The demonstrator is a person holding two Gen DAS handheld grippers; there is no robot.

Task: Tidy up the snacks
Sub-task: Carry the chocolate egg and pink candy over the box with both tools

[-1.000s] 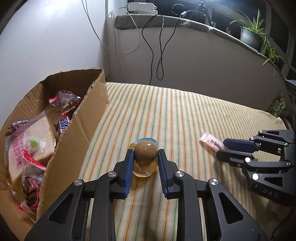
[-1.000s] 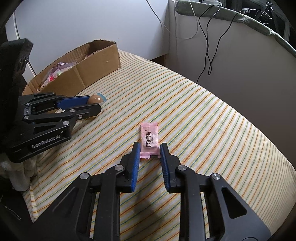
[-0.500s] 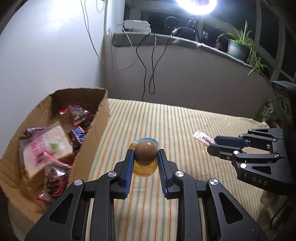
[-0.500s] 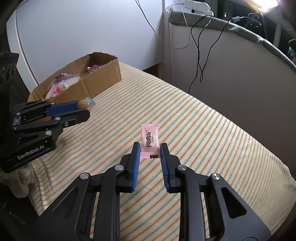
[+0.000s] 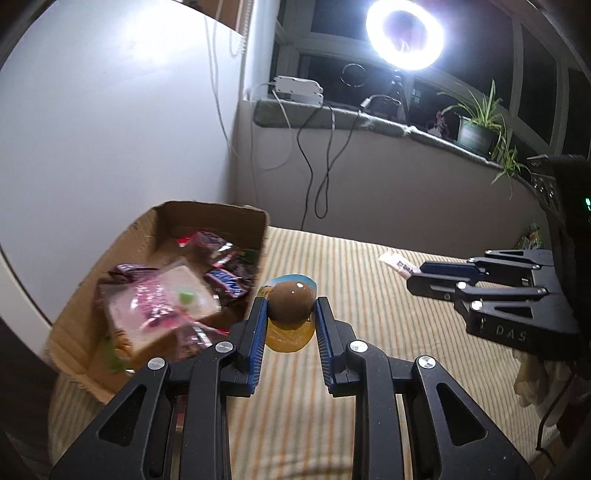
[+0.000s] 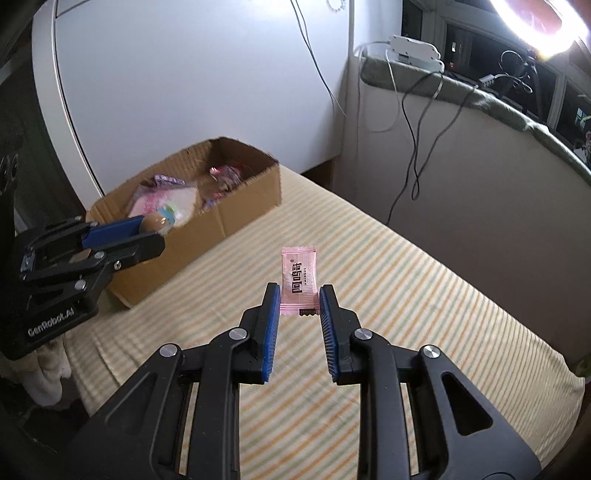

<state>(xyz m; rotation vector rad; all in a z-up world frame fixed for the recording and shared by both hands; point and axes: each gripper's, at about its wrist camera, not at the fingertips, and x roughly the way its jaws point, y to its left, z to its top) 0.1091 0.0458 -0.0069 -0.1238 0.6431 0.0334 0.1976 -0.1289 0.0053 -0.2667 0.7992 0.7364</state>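
My left gripper (image 5: 290, 314) is shut on a brown egg-shaped snack in clear wrap (image 5: 290, 305) and holds it in the air by the right wall of the cardboard box (image 5: 210, 214); the gripper also shows in the right wrist view (image 6: 147, 232). My right gripper (image 6: 298, 295) is shut on a pink candy packet (image 6: 298, 282) and holds it above the striped bed (image 6: 406, 295). The packet also shows in the left wrist view (image 5: 397, 263). The box (image 6: 240, 206) holds several wrapped snacks (image 5: 162, 302).
A white wall stands behind the box. Cables (image 5: 317, 155) hang from a padded ledge with a power strip (image 5: 299, 88), a ring light (image 5: 404, 33) and a potted plant (image 5: 476, 125). The bed's edge drops off at the lower left (image 6: 103, 350).
Both grippers have risen from the bed with their snacks. The left one has moved toward the box, which now shows from higher up.
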